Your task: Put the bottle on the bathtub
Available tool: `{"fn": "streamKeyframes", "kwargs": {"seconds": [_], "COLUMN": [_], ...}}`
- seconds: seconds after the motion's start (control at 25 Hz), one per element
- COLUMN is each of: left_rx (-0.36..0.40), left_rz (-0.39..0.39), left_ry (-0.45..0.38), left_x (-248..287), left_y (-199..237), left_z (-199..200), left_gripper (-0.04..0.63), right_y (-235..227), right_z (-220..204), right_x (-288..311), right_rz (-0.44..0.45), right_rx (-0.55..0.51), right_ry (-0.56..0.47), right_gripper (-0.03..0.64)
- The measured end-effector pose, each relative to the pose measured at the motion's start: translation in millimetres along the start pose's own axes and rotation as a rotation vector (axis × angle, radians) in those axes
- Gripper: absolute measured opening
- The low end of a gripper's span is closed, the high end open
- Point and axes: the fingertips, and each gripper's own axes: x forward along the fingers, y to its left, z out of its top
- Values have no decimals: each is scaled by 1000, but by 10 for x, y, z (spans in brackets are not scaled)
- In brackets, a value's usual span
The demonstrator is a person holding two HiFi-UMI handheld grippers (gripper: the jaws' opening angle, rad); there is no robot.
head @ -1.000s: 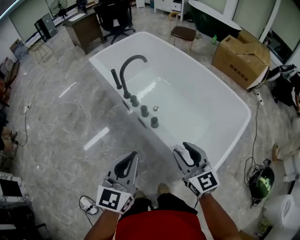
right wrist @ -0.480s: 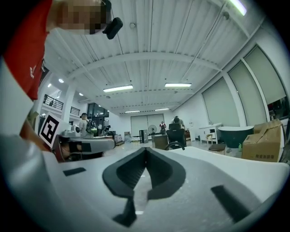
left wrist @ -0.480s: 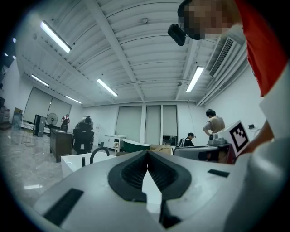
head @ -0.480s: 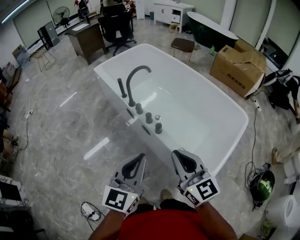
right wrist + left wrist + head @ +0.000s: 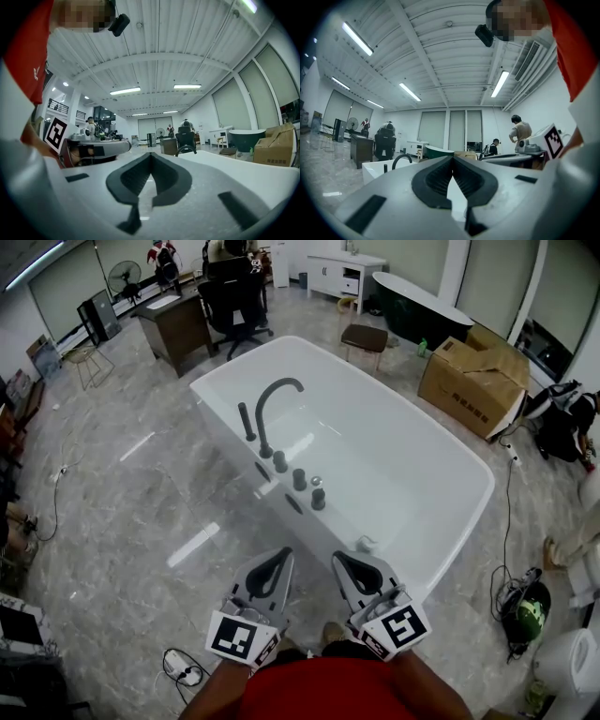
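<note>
The white bathtub (image 5: 441,474) fills the middle of the head view, with a dark arched faucet (image 5: 272,399) and dark knobs on its near left rim. A small pale thing (image 5: 364,543) lies on the near rim, too small to tell whether it is the bottle. My left gripper (image 5: 283,554) and right gripper (image 5: 339,557) are side by side just short of that rim, both shut and empty. In the left gripper view the left gripper (image 5: 452,157) has its jaws meeting, with the tub (image 5: 375,169) beyond. In the right gripper view the right gripper (image 5: 150,154) is likewise shut.
A cardboard box (image 5: 469,376) stands right of the tub, and a dark tub (image 5: 422,310) and a stool (image 5: 364,337) stand behind it. A desk and an office chair (image 5: 232,296) are at the back left. Cables and gear (image 5: 520,610) lie on the marble floor to the right.
Both grippers have drawn back toward my body and closer together. The tub sits farther from them. The small pale thing now shows on the near rim.
</note>
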Motion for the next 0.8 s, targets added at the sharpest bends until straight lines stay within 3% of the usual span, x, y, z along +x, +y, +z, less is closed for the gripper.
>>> {"fn": "streamKeyframes", "kwargs": {"seconds": [0.8], "left_rx": [5], "left_rz": [-3], "left_ry": [1], "left_x": [-65], "left_y": [-59], "left_z": [14], "left_gripper": [11], "right_y": [-26], "right_z": [-95], "right_x": [-123], "right_rz": [-32], "right_rx": [17], "right_ry": [8], "right_gripper": [5]}}
